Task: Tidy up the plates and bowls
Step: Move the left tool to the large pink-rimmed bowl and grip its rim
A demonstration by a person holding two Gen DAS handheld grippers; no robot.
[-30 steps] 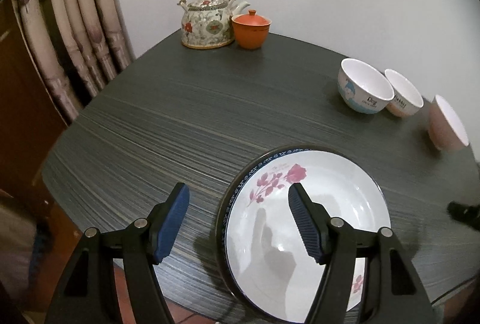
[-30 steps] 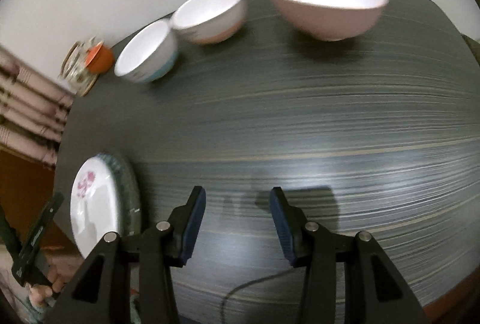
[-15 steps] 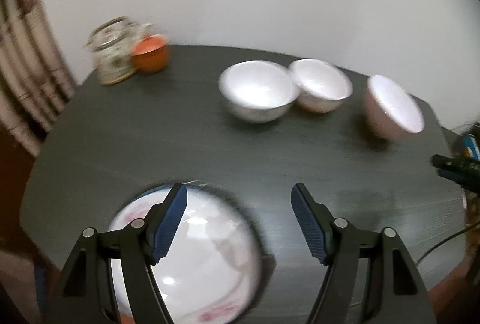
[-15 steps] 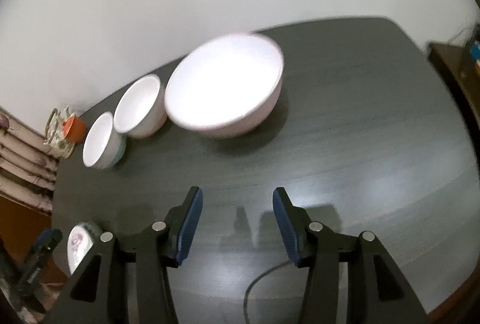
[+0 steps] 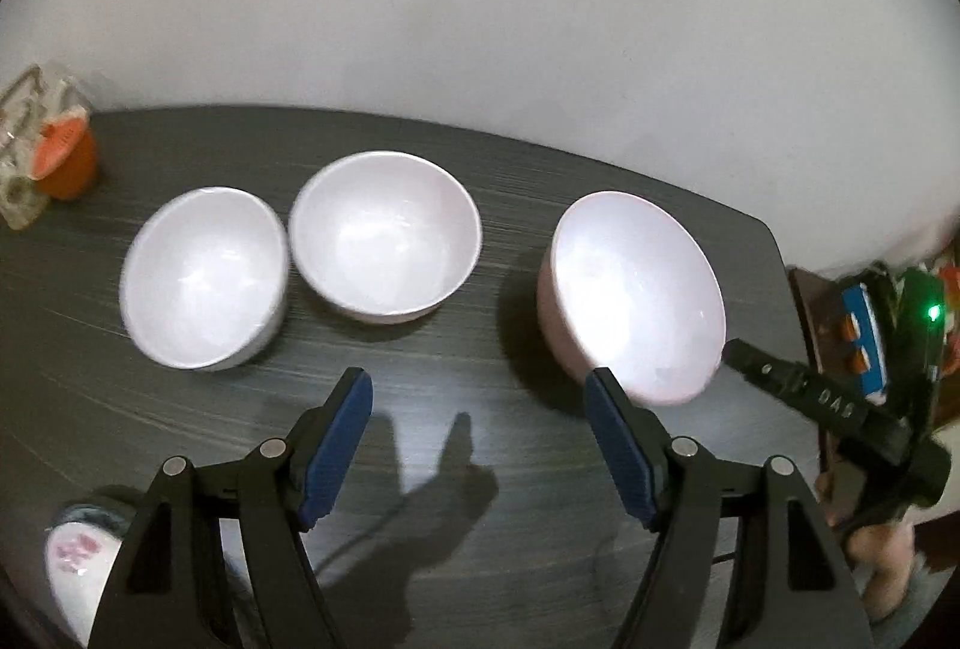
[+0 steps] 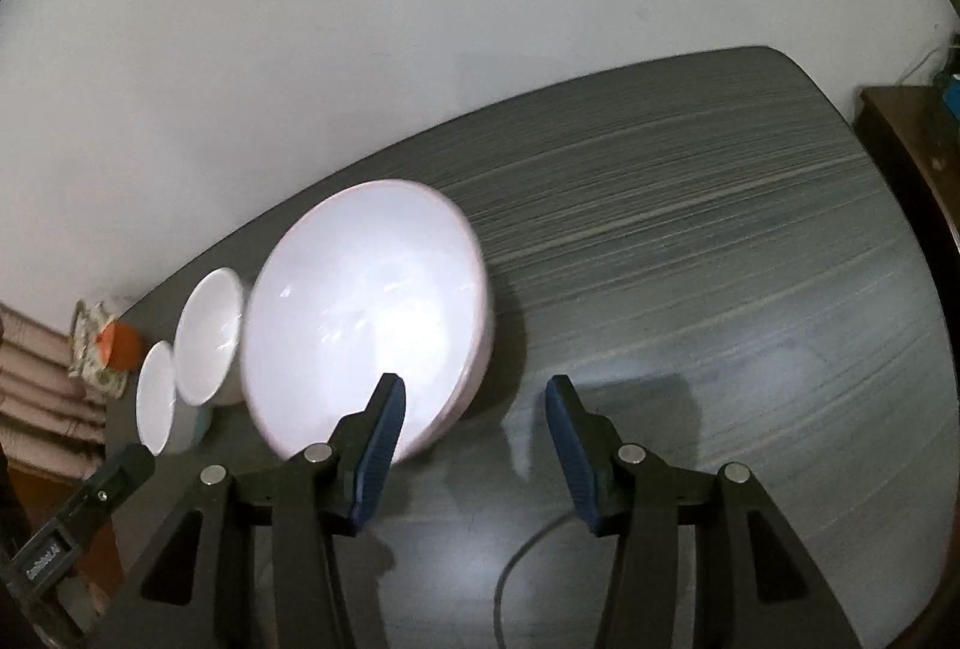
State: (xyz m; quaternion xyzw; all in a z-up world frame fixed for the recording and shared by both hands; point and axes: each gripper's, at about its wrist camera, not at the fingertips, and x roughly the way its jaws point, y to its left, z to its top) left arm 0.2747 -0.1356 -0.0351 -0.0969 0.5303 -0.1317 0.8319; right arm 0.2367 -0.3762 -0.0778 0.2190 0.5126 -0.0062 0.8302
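Observation:
Three bowls stand in a row on the dark table (image 5: pixel 180 409): a white bowl (image 5: pixel 204 277) on the left, a second white bowl (image 5: pixel 384 235) touching it, and a larger pink bowl (image 5: pixel 636 289) apart on the right. My left gripper (image 5: pixel 477 385) hovers open in front of the gap between the middle and pink bowls, holding nothing. My right gripper (image 6: pixel 475 385) is open and empty; its left finger (image 6: pixel 378 445) overlaps the near rim of the pink bowl (image 6: pixel 366 313). The flowered plate (image 5: pixel 72 559) lies at the near left edge, partly hidden by the left gripper's frame.
A patterned teapot (image 5: pixel 24 150) and an orange lidded cup (image 5: pixel 66 156) stand at the far left corner. A wall runs behind the table. The bare table top (image 6: pixel 720 259) stretches right of the pink bowl. A wooden cabinet (image 6: pixel 900 138) stands past the right edge.
The left gripper has swung right, away from the plate, and now faces the bowls. The right gripper has closed in on the pink bowl, which now looms large by its left finger.

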